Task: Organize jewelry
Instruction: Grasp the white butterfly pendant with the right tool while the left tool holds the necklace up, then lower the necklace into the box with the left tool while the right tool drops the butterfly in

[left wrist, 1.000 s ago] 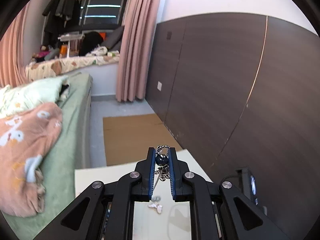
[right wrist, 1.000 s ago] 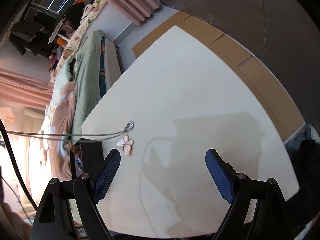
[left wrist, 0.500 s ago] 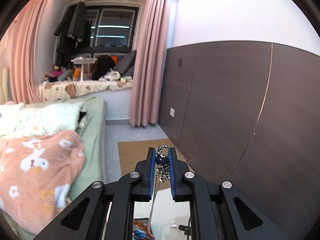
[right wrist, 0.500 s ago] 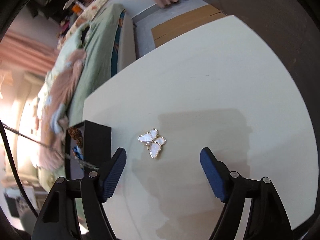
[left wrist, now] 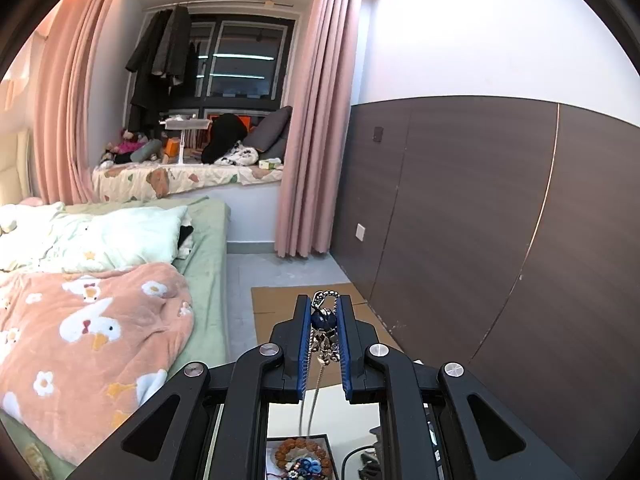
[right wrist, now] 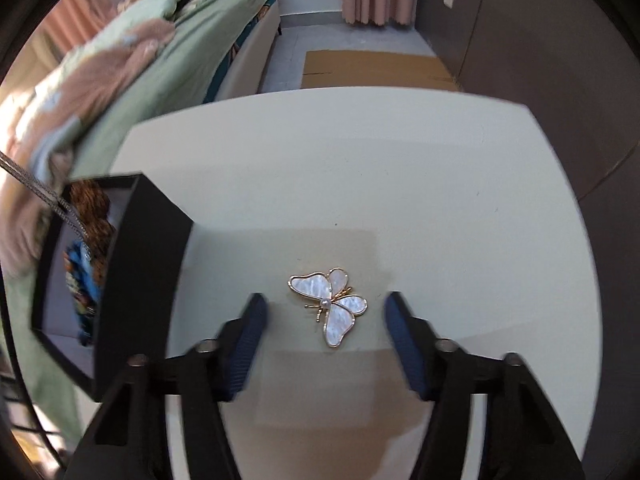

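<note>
A: What are the left tongs [left wrist: 324, 312] doing?

B: They are pinching a silver chain necklace [left wrist: 325, 338] between their blue pads, nearly closed on it. A dark blue bead is sitting between the pads near the tips, and a loop of chain is poking out past them. The rest of the chain is hanging straight down behind the fingers toward a black jewelry box [left wrist: 298, 458] on the white tabletop [left wrist: 352, 412] below.

A: What is lying in that box?

B: A ring of brown beads and something blue and knotted. From the right wrist view the same box [right wrist: 132, 276] is standing open at the left side of the tabletop [right wrist: 360, 168], and the chain [right wrist: 44, 196] is slanting down into it from the upper left.

A: And the right tongs [right wrist: 324, 312]?

B: They are pointing steeply down at the tabletop, and their jaws are closing. A butterfly brooch [right wrist: 330, 304], with pearly white wings edged in gold, is lying flat on the tabletop between the two blue pads. Neither pad is touching it; there is a clear gap on each side.

A: How is the brooch sitting relative to the box?

B: It is lying to the right of the box, apart from it, near the middle of the tabletop. Beyond the tabletop a bed [right wrist: 168, 48] with green sheets is showing, and a sheet of brown cardboard [right wrist: 372, 70] is lying on the floor.
</note>
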A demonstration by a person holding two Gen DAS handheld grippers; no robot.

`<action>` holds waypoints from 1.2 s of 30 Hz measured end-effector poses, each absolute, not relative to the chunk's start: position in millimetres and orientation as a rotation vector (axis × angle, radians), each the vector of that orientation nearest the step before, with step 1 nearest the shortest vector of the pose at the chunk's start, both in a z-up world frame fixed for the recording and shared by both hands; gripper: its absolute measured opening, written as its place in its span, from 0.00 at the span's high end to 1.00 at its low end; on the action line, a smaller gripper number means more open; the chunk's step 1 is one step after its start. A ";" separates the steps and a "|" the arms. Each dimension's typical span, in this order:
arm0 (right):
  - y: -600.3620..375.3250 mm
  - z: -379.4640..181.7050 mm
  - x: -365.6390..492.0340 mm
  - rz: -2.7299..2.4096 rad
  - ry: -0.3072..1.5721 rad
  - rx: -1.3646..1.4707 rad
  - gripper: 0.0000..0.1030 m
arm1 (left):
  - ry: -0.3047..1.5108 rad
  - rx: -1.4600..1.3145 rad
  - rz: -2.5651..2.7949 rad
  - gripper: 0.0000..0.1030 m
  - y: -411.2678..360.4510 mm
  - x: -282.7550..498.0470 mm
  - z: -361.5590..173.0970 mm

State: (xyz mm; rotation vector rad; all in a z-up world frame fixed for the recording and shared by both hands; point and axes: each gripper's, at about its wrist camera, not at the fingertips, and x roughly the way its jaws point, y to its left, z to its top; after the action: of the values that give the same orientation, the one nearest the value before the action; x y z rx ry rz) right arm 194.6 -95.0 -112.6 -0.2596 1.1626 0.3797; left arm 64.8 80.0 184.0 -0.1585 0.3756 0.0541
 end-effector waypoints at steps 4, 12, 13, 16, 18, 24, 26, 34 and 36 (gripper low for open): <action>-95.4 -109.4 189.1 0.405 1.155 -0.273 0.70 | 0.367 -0.154 0.053 0.87 80.3 59.7 189.1; -100.1 -96.4 188.2 0.462 1.149 -0.188 0.87 | 0.374 -0.152 0.061 0.87 81.8 55.7 187.3; -100.6 -96.8 188.8 0.472 1.159 -0.174 0.87 | 0.377 -0.153 0.062 0.87 82.1 55.7 186.6; -104.3 -94.5 190.9 0.494 1.166 -0.133 0.87 | 0.387 -0.149 0.070 0.87 83.3 56.5 181.9; -109.5 -90.8 193.1 0.518 1.171 -0.070 0.87 | 0.398 -0.147 0.077 0.87 84.3 56.0 176.1; -122.4 -80.0 200.2 0.615 1.185 0.132 0.87 | 0.450 -0.189 0.073 0.87 89.5 55.4 148.9; -126.3 -79.4 201.9 0.643 1.195 0.195 0.87 | 0.471 -0.195 0.071 0.87 88.3 56.6 137.3; -125.9 -73.4 193.7 0.684 1.181 0.254 0.87 | 0.565 -0.277 0.106 0.87 91.4 64.3 68.1; -126.5 -73.3 192.1 0.686 1.178 0.260 0.87 | 0.598 -0.330 0.120 0.87 96.2 66.7 46.4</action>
State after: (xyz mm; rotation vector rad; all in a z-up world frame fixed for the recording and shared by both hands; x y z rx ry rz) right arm 192.1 -126.5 -73.3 0.2601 1.1780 0.6859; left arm 66.7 96.2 46.4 -0.3300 0.5976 0.1204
